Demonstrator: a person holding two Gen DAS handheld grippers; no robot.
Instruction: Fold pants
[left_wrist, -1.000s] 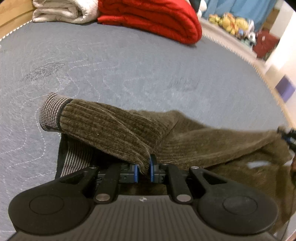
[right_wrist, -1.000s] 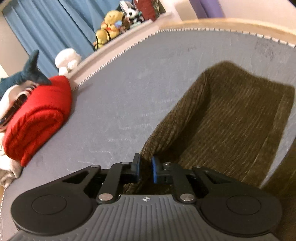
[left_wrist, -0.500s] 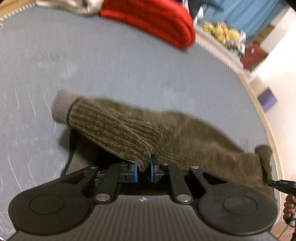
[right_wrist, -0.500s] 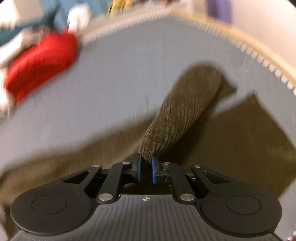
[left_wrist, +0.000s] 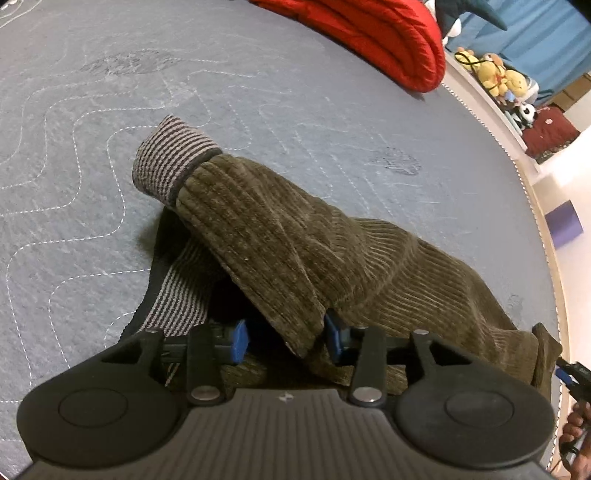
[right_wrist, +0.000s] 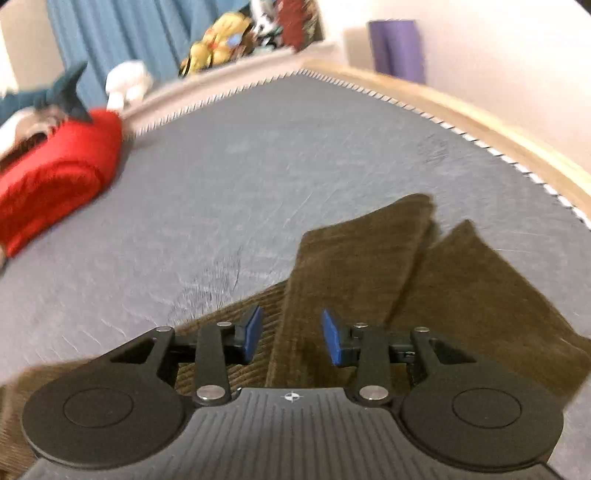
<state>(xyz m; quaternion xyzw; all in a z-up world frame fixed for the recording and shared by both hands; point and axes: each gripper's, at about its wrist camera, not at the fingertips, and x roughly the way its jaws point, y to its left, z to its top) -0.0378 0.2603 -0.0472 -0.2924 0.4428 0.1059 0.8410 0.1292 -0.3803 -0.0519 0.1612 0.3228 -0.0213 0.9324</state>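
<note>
Pants (left_wrist: 295, 243) of olive-brown corduroy lie on the grey quilted mattress (left_wrist: 110, 110), folded over themselves. In the left wrist view, one layer is draped over another, and its striped grey ribbed waistband (left_wrist: 173, 158) points away toward the far side of the mattress; a second striped band (left_wrist: 173, 291) lies beneath it. In the right wrist view, two leg ends (right_wrist: 362, 251) lie flat, side by side, near the stitched mattress edge (right_wrist: 480, 144). This view is blurred.

A folded red blanket (left_wrist: 376, 33) rests on the far part of the mattress, well apart from the pants. Stuffed toys (left_wrist: 498, 77) stand on a ledge beyond the mattress, in front of a blue curtain (right_wrist: 122, 33).

The left hand-held gripper (left_wrist: 286, 338) has just been opening. Its jaws are spread; a corduroy fold hangs between them and lies against the right blue pad (left_wrist: 334, 336), while the left pad stands clear.

The right hand-held gripper (right_wrist: 291, 334) has also just been opening. Its jaws are spread, and a strip of corduroy runs between the blue pads (right_wrist: 253, 330) without being pressed.
</note>
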